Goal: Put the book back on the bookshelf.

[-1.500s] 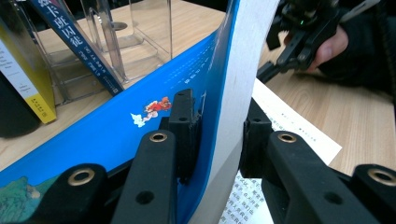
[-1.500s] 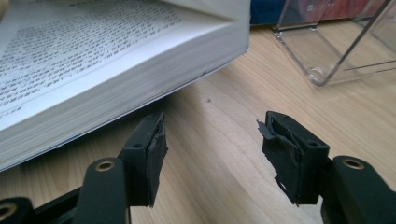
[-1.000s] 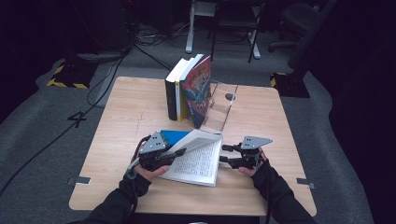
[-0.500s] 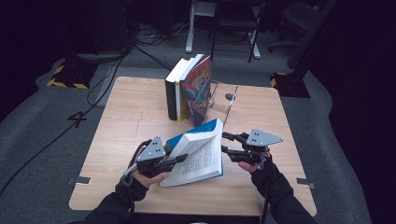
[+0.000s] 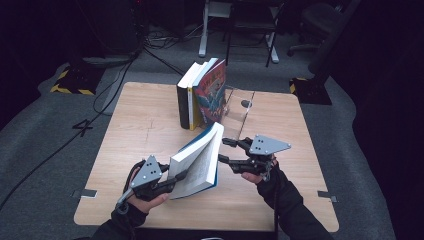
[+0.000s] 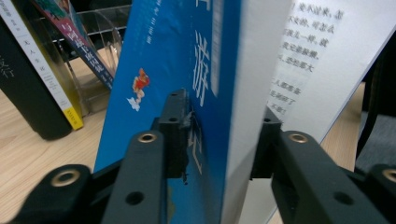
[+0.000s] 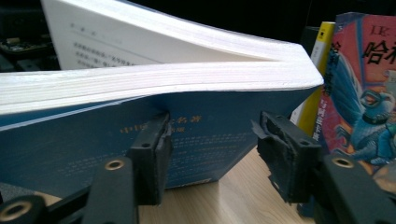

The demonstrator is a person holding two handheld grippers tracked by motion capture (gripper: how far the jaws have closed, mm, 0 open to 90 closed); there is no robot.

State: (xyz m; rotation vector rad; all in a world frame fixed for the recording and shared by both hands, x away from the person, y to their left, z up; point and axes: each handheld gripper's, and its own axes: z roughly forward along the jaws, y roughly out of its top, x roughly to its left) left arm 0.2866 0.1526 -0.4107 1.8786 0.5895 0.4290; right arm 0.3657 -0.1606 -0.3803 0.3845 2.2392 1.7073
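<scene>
Left gripper [image 5: 176, 176] is pinching the blue paperback book [image 5: 197, 160], tilting it up near the table's [image 5: 140, 125] 6 o'clock edge; right gripper [image 5: 224, 150], jaws spread, is hovering at its 3 o'clock.

Light falls from above onto the table [image 5: 150, 125], leaving the room beyond it nearly black. Just past the left gripper [image 6: 219, 140], the blue book [image 6: 187, 70] looks blurred, perhaps from closeness, and both gripper views' 2 jaws are soft.
</scene>
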